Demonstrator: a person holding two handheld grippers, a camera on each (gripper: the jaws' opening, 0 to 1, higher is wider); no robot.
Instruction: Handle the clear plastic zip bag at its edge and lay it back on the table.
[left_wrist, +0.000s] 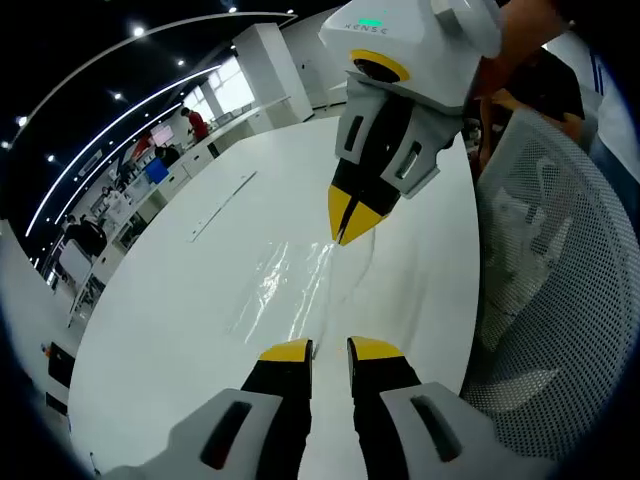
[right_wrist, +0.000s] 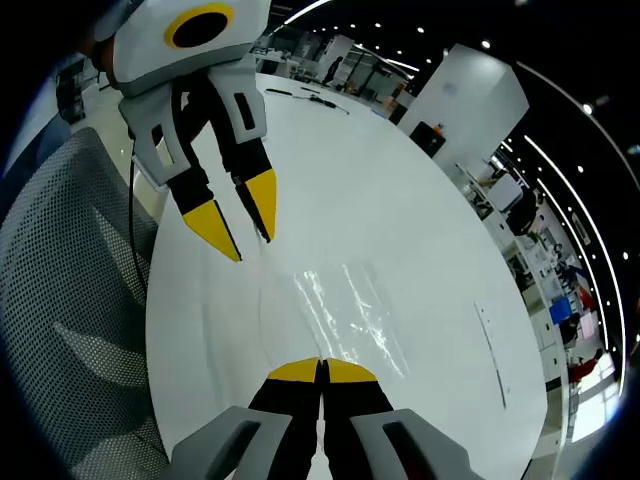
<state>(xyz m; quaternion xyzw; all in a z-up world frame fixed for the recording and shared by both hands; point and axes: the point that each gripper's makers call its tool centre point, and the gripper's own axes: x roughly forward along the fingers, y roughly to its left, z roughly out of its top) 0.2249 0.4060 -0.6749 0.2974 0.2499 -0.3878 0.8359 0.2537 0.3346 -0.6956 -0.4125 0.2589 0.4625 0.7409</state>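
Bag: the clear plastic zip bag (left_wrist: 290, 290) is seen spread on the white table (left_wrist: 180, 330), close to the table edge that runs beside the mesh chair (left_wrist: 560, 300); most of it appears flat, so the laying-down is judged nearly finished or just being checked.
Bag edge: one end of the bag is met by the right tool (left_wrist: 345, 225); the opposite end lies just ahead of the left tool (left_wrist: 330, 350), so the film is bracketed from both ends, presumably to keep it stretched and free of folds.
Right tool: its jaws are brought tip to tip in the right gripper view (right_wrist: 320, 372); whether the thin film is pinched between them cannot be told, since the bag edge is lost at the tips.
Left tool: its jaws are parted by a narrow gap and nothing is held in them (right_wrist: 240, 215); it is poised above the bag's end, near but apart from it.
Risk: the slippery film is judged likely to cling to a jaw or curl when let go.
Surroundings: a thin pale strip (left_wrist: 222, 205) is left farther in on the table, well apart from the bag.
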